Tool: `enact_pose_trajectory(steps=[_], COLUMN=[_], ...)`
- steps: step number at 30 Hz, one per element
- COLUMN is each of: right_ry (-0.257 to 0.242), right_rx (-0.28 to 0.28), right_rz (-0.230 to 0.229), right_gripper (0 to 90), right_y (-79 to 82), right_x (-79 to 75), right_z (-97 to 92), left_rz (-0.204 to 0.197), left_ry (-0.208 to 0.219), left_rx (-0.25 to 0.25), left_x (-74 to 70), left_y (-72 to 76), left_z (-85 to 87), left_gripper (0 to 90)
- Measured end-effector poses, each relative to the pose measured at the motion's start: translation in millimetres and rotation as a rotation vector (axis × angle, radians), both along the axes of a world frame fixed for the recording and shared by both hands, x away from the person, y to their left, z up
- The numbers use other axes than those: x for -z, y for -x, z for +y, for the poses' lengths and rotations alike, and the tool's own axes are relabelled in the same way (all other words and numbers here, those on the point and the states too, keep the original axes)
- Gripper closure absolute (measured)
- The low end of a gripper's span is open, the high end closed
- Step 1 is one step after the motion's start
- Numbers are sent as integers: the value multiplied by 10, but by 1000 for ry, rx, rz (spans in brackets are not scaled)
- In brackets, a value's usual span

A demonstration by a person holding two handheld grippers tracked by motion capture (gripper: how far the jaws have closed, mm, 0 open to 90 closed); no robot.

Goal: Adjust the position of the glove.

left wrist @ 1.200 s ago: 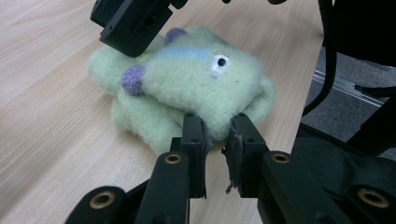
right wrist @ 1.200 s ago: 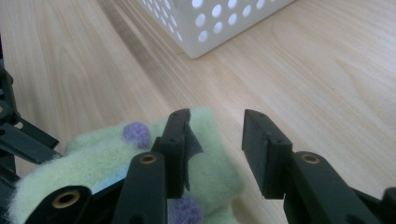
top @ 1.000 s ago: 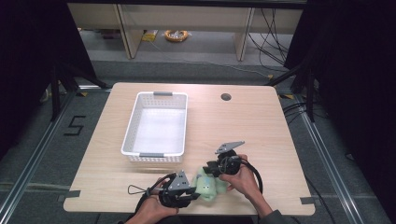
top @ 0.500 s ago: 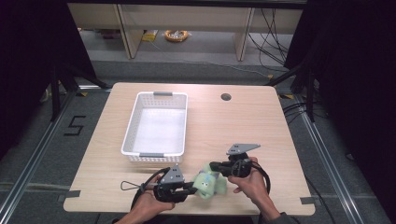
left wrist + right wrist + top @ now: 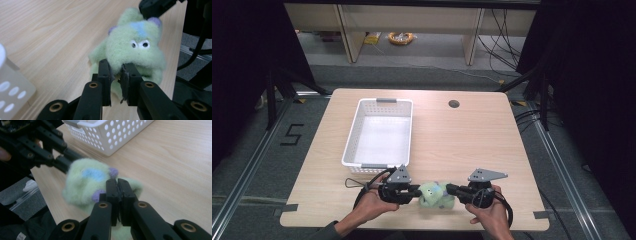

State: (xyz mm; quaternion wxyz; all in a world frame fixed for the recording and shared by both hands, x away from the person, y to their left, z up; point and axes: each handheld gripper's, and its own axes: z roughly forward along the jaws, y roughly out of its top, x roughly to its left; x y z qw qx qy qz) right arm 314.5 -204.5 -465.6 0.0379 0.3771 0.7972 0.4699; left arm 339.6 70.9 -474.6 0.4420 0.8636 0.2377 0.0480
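A fluffy pale-green plush toy (image 5: 435, 194) with blue and purple patches is near the table's front edge, between my two grippers. My left gripper (image 5: 417, 191) comes in from the left, and in the left gripper view its jaws (image 5: 116, 75) are shut on a tuft of the toy (image 5: 132, 47) below its eyes. My right gripper (image 5: 449, 190) comes from the right. In the right gripper view it (image 5: 117, 186) is pinched shut on the toy's (image 5: 85, 182) fur beside a purple patch. Whether the toy rests on the table I cannot tell.
A white perforated basket (image 5: 379, 132) stands empty on the wooden table (image 5: 472, 145), just behind the left hand; its wall (image 5: 112, 132) is close to the toy. A round cable hole (image 5: 454, 104) is at the back. The table's front edge lies right under the hands.
The right hand has swung out to the right and nearer the front edge, and its jaws now pinch the toy. The left hand shifted slightly, its grip unchanged.
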Motion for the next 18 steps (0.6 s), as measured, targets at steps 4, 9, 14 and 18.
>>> enact_pose_trajectory(steps=[4, 9, 14, 18], right_ry=[1, 23, 11, 36], right_rx=[19, 19, 27, 22], right_rz=[18, -2, 28, 48], right_gripper=[884, 884, 884, 884], right_y=[56, 55, 66, 43], right_x=[45, 101, 146, 239], right_z=[-35, -54, -45, -61], left_rz=[23, 29, 37, 42], left_ry=[-5, -6, 0, -11], left_rx=[22, 23, 14, -12], left_x=[21, 50, 76, 134], left_y=[-62, -120, -153, -166], left_z=[-39, -55, -65, -47], left_gripper=[785, 785, 785, 783])
